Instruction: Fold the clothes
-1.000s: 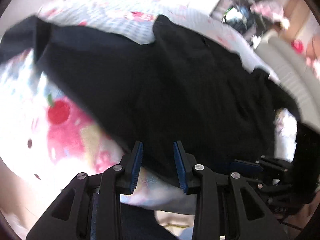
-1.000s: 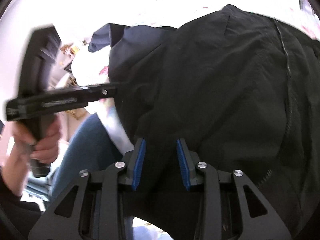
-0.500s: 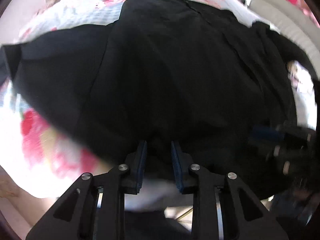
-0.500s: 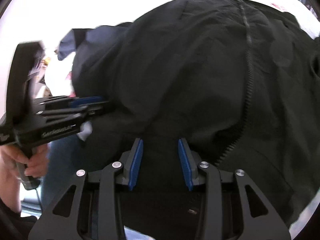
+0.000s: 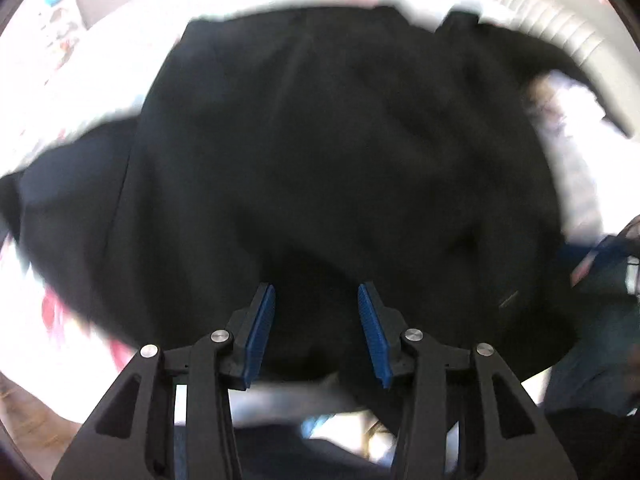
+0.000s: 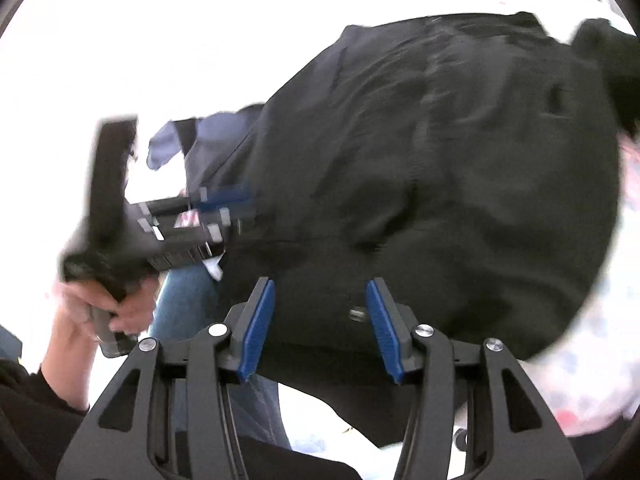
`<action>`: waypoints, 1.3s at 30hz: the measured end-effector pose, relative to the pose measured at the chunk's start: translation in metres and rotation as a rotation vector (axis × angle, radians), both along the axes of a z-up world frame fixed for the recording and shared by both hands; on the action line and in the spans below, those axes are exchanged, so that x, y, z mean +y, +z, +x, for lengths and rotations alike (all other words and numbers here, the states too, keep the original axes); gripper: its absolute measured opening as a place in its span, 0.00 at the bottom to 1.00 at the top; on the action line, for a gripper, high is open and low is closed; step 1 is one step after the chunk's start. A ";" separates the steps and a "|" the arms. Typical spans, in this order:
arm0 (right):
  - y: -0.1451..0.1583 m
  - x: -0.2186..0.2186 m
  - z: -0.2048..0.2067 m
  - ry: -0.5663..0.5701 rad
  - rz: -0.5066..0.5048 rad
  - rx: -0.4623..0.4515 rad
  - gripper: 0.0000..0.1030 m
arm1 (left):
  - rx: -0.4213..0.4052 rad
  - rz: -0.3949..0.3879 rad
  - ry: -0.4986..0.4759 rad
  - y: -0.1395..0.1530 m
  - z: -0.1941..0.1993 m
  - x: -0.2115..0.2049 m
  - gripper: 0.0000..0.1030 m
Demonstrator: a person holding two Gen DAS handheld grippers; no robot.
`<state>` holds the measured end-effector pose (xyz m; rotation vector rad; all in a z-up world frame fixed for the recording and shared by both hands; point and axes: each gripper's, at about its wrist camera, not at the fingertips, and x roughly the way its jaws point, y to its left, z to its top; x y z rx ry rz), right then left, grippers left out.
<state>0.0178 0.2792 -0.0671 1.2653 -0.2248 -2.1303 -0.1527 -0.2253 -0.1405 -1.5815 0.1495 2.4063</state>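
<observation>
A black jacket (image 5: 320, 140) lies spread over the bed and fills most of the left wrist view. My left gripper (image 5: 317, 300) hangs over its near hem. Its jaws are opening, and the blue pads (image 5: 262, 320) stand clear of the dark cloth between them. In the right wrist view the same jacket (image 6: 440, 160) shows a seam and a silver snap (image 6: 356, 314). My right gripper (image 6: 320, 300) sits over that hem, jaws also opening, pads not pressing. The left gripper (image 6: 224, 208) appears blurred at the jacket's left edge, held by a hand (image 6: 124, 312).
A white bed cover (image 5: 80, 80) with pink and red prints lies under the jacket and shows again at lower right (image 6: 580, 380). A grey ribbed cushion (image 5: 560, 28) sits at the far right. The person's jeans leg (image 6: 180, 300) stands by the bed edge.
Both pairs of jaws have widened from a narrow gap. Both views have swept across the jacket, which now fills more of each. The left gripper has come closer in the right view.
</observation>
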 end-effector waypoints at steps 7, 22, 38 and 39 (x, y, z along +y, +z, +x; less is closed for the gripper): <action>-0.020 0.096 -0.009 -0.255 -0.007 -0.048 0.53 | 0.103 0.054 0.042 0.036 0.009 0.017 0.45; -0.075 0.083 -0.002 -0.214 0.108 -0.189 0.53 | -0.023 0.037 -0.150 -0.021 0.010 0.150 0.48; -0.025 0.118 -0.024 -0.264 0.068 -0.063 0.54 | 0.037 0.136 -0.183 0.013 -0.029 0.188 0.46; -0.025 0.119 -0.026 -0.268 0.074 -0.070 0.54 | -0.010 0.105 -0.179 0.000 -0.030 0.191 0.46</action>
